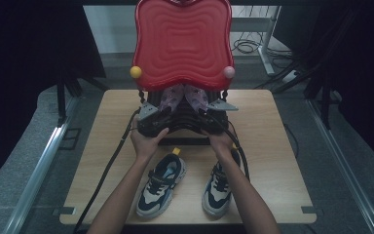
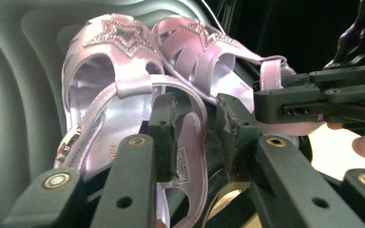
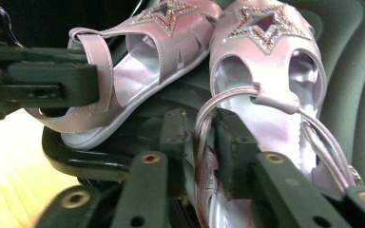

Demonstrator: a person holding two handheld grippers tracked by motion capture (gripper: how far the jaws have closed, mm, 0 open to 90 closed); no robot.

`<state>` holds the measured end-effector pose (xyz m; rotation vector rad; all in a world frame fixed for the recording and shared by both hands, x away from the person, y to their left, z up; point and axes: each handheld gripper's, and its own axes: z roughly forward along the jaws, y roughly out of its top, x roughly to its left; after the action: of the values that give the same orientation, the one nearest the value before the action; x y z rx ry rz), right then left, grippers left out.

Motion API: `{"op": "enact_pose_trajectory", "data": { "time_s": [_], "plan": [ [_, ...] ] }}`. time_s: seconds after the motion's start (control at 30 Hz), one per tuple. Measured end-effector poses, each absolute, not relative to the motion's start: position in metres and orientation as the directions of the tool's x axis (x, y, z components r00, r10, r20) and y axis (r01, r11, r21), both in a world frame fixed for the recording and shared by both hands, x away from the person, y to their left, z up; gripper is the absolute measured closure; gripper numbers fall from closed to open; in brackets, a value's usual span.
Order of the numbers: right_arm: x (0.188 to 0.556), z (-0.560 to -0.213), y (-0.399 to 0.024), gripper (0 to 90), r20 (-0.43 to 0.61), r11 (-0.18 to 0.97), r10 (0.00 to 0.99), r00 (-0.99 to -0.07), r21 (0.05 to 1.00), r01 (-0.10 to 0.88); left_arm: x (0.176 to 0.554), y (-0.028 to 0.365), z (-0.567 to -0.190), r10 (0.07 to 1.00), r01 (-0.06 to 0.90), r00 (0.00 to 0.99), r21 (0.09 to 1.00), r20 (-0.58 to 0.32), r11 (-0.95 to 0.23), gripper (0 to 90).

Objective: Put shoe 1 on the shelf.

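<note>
Placement step: we keep both pale pink star-trimmed sandals [image 2: 123, 90] seated on the black ribbed shelf [image 3: 95, 164], left hand-held gripper [image 2: 197, 128] and right hand-held gripper [image 3: 199, 137] part-open, heel straps loose between jaws.

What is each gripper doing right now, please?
Left gripper: jaws part open around the heel strap of one pink sandal, not clearly pressing it.
Right gripper: jaws part open around the other pink sandal's strap, grip unclear.

The red tray [image 1: 182, 44] hides most of both pink sandals [image 1: 182, 100] from above. In the right gripper view, a sandal's heel [image 3: 247, 209] runs off the bottom edge.
</note>
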<state>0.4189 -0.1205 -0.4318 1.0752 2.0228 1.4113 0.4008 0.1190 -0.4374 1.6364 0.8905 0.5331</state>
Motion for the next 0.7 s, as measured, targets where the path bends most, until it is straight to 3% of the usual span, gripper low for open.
{"op": "enact_pose_trajectory", "data": {
  "time_s": [0.1,0.7],
  "plan": [
    [0.413,-0.427,-0.123,59.9,0.087,0.143,0.806,-0.586,0.931,0.335,0.399,0.119,-0.435,0.783,0.276,0.610,0.959,-0.123,-0.064,63.6],
    [0.382,-0.407,-0.138,48.6,0.130,0.126,0.757,-0.640,0.932,0.338,0.370,0.127,-0.423,0.747,0.341,0.642,0.937,-0.174,-0.075,54.9]
  ]
}}
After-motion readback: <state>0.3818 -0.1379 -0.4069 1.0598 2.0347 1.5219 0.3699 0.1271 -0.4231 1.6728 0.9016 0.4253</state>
